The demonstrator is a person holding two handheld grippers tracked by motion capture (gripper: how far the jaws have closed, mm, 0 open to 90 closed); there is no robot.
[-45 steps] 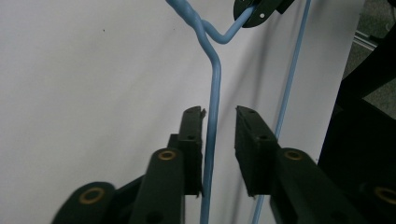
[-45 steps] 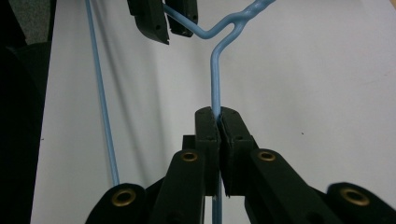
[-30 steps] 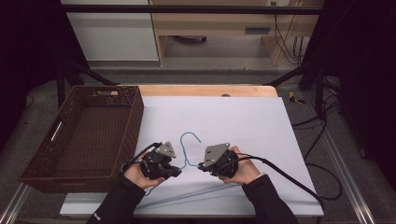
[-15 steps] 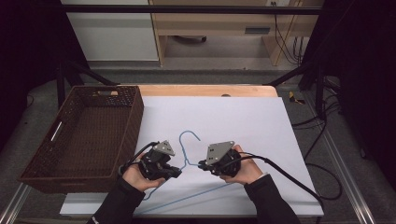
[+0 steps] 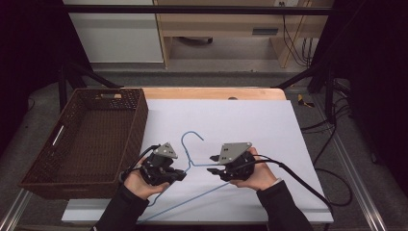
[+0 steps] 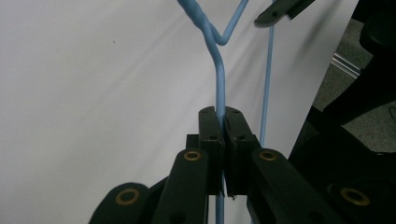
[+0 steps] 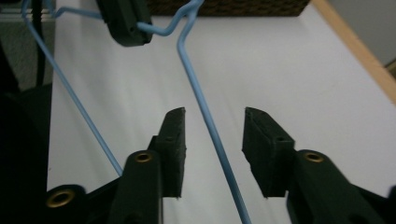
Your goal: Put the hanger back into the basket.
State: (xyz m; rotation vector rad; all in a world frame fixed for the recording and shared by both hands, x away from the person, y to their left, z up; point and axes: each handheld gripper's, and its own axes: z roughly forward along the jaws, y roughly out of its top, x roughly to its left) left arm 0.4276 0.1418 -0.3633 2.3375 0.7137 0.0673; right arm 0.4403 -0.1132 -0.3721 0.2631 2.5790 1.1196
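Clearly thin and blue, the wire hanger (image 5: 190, 161) is clamped by the left gripper (image 6: 223, 140); the right gripper (image 7: 212, 135), jaws just opening, straddles it untouched, its lower corner hidden behind the sleeves.

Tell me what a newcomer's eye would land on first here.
A blue wire hanger lies near the front of the white table, between two hand-held grippers. The left gripper clamps its wire; the right gripper has just been opening around another stretch. A brown wicker basket sits left.
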